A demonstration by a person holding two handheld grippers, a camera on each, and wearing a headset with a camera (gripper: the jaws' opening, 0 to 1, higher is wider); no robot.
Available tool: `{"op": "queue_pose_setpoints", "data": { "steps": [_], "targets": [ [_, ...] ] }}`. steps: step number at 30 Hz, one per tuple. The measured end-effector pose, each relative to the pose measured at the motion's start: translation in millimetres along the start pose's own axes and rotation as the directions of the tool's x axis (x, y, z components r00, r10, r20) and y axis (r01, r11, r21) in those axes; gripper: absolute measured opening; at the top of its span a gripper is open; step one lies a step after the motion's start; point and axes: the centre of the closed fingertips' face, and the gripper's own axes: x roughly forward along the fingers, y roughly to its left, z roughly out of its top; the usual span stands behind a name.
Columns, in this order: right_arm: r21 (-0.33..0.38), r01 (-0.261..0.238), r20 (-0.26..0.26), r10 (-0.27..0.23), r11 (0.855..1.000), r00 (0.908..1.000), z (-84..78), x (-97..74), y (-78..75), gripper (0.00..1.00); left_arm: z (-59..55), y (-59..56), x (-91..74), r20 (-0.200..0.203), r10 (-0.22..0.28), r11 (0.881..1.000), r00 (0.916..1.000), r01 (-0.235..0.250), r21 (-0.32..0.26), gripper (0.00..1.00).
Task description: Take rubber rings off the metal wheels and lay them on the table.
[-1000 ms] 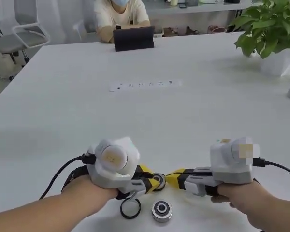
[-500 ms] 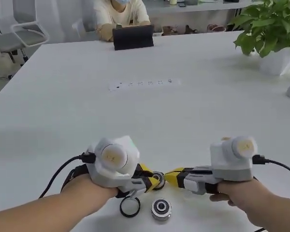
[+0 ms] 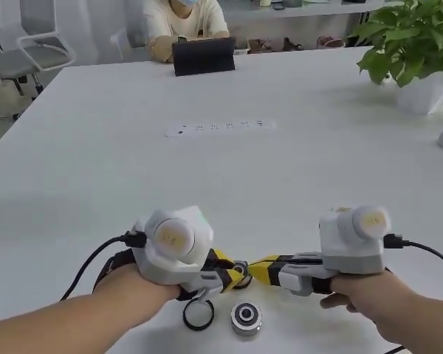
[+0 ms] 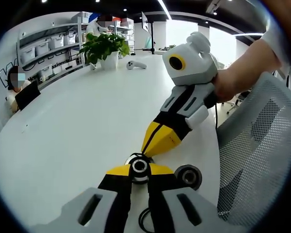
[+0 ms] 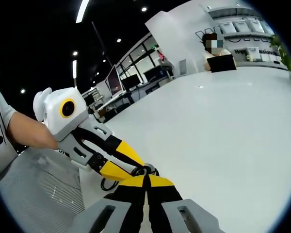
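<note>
— Which step is in hand?

— Stripping the second wheel, I'd say. The left hand-held gripper [image 3: 233, 274] is clamped on a metal wheel [image 4: 139, 166] and holds it just above the desk [image 3: 229, 184], close to the near edge. The right hand-held gripper [image 5: 146, 178] has its jaws pressed together, tips at that wheel's rim.

— Has it caught the rubber?

— Too small to tell. The tips touch the rim, no more can be said.

— And the rest of the job?

— A loose rubber ring [image 3: 185, 316] lies flat on the desk just below the grippers, and beside it a second wheel [image 3: 246, 317] that looks bare. So one seems done.

— What does the next move call for?

— Probably a firm nip on the rubber's edge, then a pull away from the left gripper, which must hold steady. After that, lay the ring near the first one.
</note>
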Motion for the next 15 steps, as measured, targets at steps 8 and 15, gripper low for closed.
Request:
{"op": "queue_pose_setpoints", "data": {
  "steps": [8,15],
  "targets": [
    [0.003,-0.013,0.002,0.013,1.000,0.9999,0.7,1.5,3.9,0.00,0.0,-0.1,0.2,-0.003,-0.002,1.000,1.0000,0.002,0.002,0.07],
    [0.035,-0.065,0.042,0.063,0.997,0.9971,8.1,4.2,16.0,0.00,0.0,-0.1,0.2,-0.003,-0.003,1.000,1.0000,0.003,0.002,0.07]
  ]
}}
